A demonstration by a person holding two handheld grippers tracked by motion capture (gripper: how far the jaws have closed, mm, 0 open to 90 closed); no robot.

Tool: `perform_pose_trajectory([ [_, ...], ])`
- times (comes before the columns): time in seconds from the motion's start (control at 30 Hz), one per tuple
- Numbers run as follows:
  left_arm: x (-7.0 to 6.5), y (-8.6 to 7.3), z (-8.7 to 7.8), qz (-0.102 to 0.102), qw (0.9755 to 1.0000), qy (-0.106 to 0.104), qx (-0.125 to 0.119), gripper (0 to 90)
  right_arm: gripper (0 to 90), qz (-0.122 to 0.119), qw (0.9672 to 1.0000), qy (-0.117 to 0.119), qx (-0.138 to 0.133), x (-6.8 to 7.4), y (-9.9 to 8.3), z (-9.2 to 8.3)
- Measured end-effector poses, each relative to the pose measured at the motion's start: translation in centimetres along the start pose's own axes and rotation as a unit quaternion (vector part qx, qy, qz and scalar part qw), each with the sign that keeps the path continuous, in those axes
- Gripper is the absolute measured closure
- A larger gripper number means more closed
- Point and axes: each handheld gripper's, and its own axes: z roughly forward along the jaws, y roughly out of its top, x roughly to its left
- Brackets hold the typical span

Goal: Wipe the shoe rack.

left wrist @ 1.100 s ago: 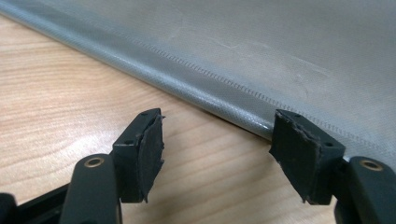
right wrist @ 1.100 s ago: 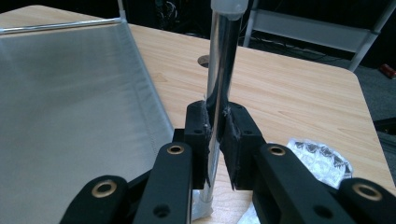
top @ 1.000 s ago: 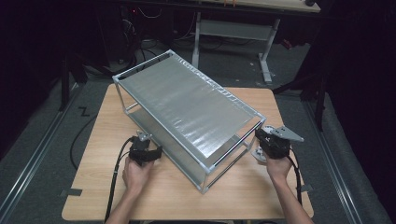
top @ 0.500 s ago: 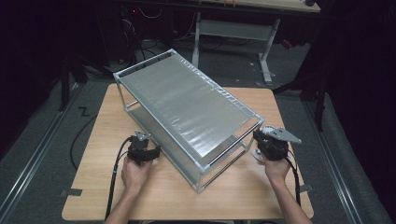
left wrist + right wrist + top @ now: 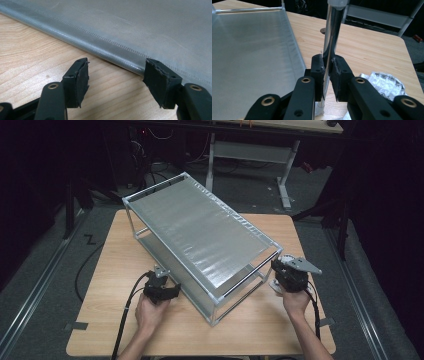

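Floor [image 5: 60, 255]: grey carpet, dark room around it
Table [image 5: 115, 265]: pale wood grain
Left gripper [image 5: 162, 292]: jaws spread, nothing between them, just beside the rack's lower fabric edge [image 5: 105, 47]
Rack [image 5: 200, 232]: two-tier metal frame with grey fabric shelves, standing slantwise mid-table
Right gripper [image 5: 285, 275]: clenched on the rack's chrome corner post [image 5: 332, 37]
Foil wad [image 5: 384, 85]: on the table by that post

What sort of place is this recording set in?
Likely a lab or workshop: a plain wooden table on grey carpet, another metal-legged workbench behind with cables under it, and dark surroundings.
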Motion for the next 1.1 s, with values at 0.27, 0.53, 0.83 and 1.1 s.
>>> perform_pose_trajectory([
  [0.27, 0.6, 0.5, 0.6, -0.01, 0.9999, 0.01, -0.007, 38.5, 80.3, -0.009, 0.9999, 0.004, -0.001, 0.3, -0.3, -0.6],
  [0.53, 1.3, 0.6, 0.8, -0.018, 0.9996, 0.019, -0.012, 39.1, 79.6, -0.033, 0.9994, 0.007, -0.003, 1.0, -0.6, -1.1],
  [0.83, 1.5, 0.7, 1.0, -0.01, 0.9995, 0.028, -0.013, 40.0, 79.4, -0.04, 0.9991, 0.009, -0.008, 1.6, -1.1, -1.8],
  [1.1, 1.9, 1.5, 1.5, -0.009, 0.9992, 0.038, -0.002, 40.1, 79.8, -0.03, 0.9993, 0.021, -0.011, 1.8, -1.4, -2.2],
])
